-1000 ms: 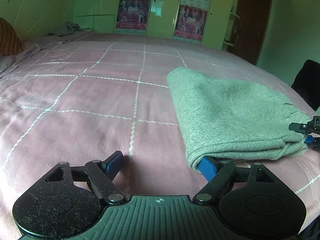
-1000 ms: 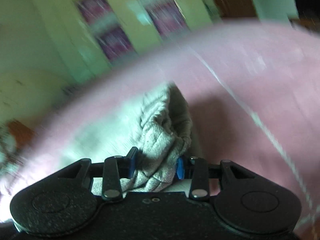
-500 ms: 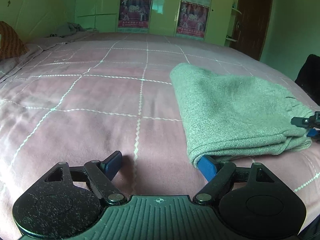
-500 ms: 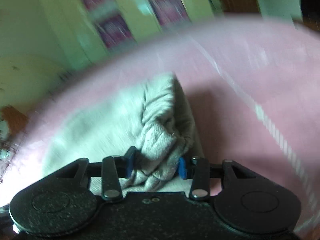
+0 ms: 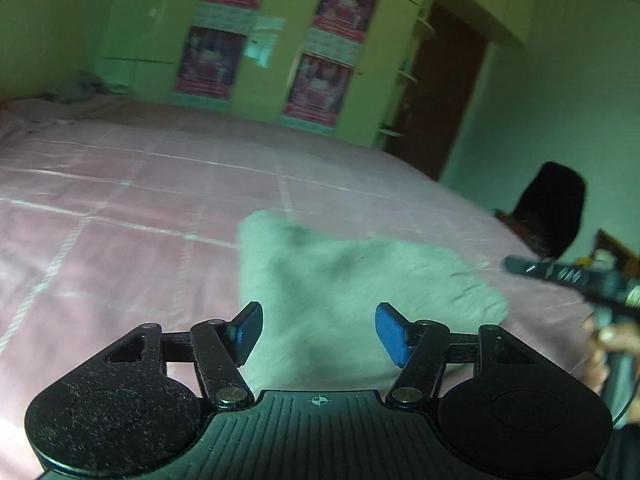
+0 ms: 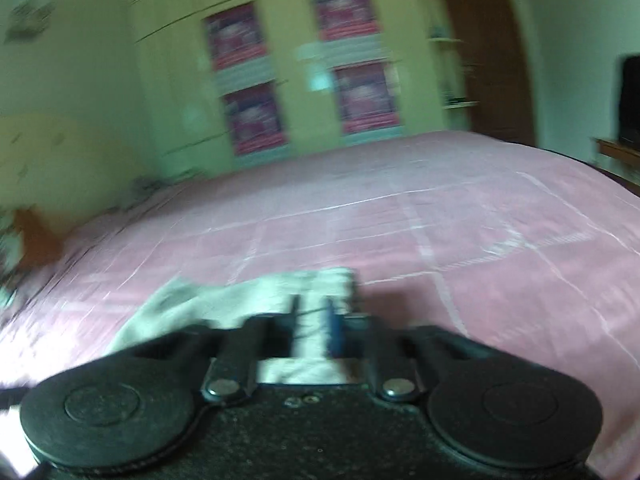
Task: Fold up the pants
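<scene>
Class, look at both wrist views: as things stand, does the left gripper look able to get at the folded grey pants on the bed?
Probably yes. The left gripper, jaws closing with nothing between them, hangs just above the pants lying directly ahead on the bed, with nothing in between.

Wide open pink bed (image 5: 120,208) from nine o'clock through twelve, nothing on it until the wardrobe (image 5: 276,40) at the far edge. Dead ahead the folded pants (image 5: 352,280) lie flat, low enough to pass over. At three o'clock the right gripper (image 5: 560,274) and its hand (image 5: 604,348) crowd the lane; a dark chair (image 5: 556,208) stands behind.
</scene>
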Motion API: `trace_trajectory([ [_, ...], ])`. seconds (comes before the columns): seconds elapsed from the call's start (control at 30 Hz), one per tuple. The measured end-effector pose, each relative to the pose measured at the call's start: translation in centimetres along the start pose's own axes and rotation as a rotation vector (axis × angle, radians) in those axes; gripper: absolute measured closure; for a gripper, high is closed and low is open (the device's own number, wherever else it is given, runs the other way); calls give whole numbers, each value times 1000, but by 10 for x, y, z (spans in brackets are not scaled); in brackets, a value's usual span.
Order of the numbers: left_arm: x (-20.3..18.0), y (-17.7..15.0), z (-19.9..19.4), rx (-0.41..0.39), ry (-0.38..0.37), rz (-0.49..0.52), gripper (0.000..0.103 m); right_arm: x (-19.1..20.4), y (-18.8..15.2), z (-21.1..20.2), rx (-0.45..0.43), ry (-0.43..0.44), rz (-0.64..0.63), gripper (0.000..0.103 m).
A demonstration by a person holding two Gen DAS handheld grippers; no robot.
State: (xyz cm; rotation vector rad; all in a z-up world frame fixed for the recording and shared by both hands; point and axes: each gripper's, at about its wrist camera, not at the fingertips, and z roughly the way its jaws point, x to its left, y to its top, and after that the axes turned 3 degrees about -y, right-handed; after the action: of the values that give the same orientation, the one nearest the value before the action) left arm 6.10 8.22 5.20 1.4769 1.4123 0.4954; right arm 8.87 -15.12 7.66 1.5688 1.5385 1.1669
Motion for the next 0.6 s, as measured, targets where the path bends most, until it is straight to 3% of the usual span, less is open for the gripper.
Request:
trace_trajectory([
  [0.07, 1, 6, 35, 47, -38, -29, 45, 10, 2, 15, 2, 3, -74, 99],
  [0.13, 9, -3, 76, 165, -25, -88, 46, 17, -3, 29, 27, -24, -132, 99],
  [0.17, 13, -11, 93, 221, -33, -98, 47, 18, -10, 40, 80, -48, -155, 99],
  [0.23, 7, -2, 91, 213, -33, -80, 47, 16, -25, 68, 238, -93, -183, 100],
  [0.3, 1, 16, 86, 156, -61, -62, 46, 16, -16, 71, 244, -72, -193, 100],
  [0.4, -8, 43, 109, 132, -48, -6, 46, 17, 16, 57, 126, -26, -191, 89],
  [0.5, 2, 58, 149, 185, -18, -54, 46, 22, 38, 76, 86, -18, -188, 87],
  [0.6, 13, 46, 189, 318, 3, -68, 46, 25, 35, 122, 188, -46, -217, 88],
])
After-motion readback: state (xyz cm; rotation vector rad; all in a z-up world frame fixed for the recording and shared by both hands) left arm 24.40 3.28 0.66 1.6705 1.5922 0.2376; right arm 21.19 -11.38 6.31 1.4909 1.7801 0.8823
